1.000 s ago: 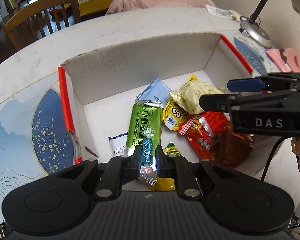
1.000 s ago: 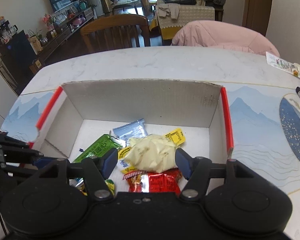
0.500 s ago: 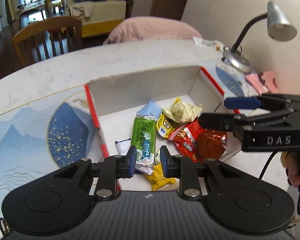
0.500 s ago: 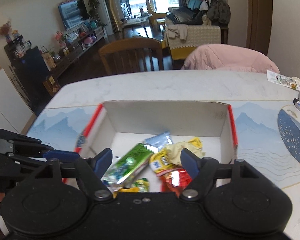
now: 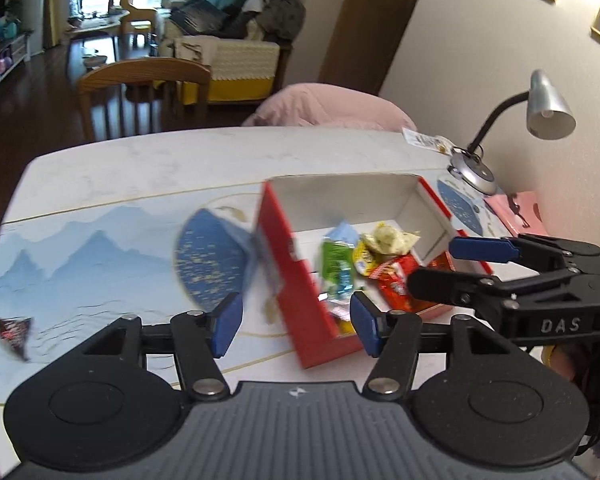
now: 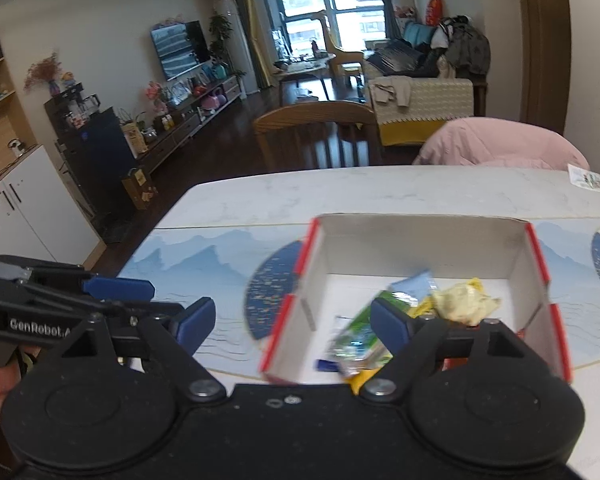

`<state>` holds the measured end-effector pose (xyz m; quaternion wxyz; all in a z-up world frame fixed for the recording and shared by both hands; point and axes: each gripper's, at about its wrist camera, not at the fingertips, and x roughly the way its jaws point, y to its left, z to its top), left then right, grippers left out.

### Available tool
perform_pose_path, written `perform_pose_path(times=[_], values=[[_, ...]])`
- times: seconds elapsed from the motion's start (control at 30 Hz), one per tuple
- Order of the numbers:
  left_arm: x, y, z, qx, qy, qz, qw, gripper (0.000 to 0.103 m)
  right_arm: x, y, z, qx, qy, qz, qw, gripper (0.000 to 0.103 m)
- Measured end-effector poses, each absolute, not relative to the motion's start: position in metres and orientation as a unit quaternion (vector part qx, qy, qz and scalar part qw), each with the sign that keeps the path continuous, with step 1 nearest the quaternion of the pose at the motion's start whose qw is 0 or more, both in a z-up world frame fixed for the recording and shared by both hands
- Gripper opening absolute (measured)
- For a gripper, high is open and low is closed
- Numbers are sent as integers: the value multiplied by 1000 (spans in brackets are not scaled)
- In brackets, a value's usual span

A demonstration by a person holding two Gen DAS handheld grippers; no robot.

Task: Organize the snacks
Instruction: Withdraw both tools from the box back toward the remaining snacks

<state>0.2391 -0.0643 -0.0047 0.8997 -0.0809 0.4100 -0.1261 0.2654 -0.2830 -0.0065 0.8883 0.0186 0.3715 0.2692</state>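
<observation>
A red box with a white inside (image 5: 296,280) (image 6: 532,280) stands on the table and holds several snacks: a green packet (image 5: 336,264) (image 6: 364,332), a pale crumpled bag (image 5: 388,236) (image 6: 464,304), a red packet (image 5: 396,280) and a light blue sachet (image 5: 342,234) (image 6: 414,284). My left gripper (image 5: 296,326) is open and empty, raised above the box's near left wall. My right gripper (image 6: 290,326) is open and empty, above the box's left side; it also shows in the left wrist view (image 5: 460,268). A dark snack packet (image 5: 14,334) lies on the mat far left.
A blue landscape mat (image 5: 80,256) covers the white table (image 6: 340,188). A desk lamp (image 5: 540,116) stands at the right, a pink item (image 5: 516,212) near it. Wooden chair (image 6: 320,128) and pink-covered chair (image 6: 500,146) stand behind the table.
My left gripper let go of the small candy into the box, opened wide and pulled up and back. My right gripper also rose and drew back, staying open.
</observation>
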Motion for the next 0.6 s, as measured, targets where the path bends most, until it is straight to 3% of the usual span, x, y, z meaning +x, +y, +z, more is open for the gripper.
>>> perform_pose_path(times=[0.1,0.23,0.6], values=[[225,-37,-3,-75,402,-112,906,64,254,-260,-7,16,369,280,886,86],[208,-2,-3,-72,393,-97,912,66,242,-234,-12,23,368,287,884,98],[179,93,-25,-76,384,-46,919,76,213,-150,-31,5,379,290,879,103]])
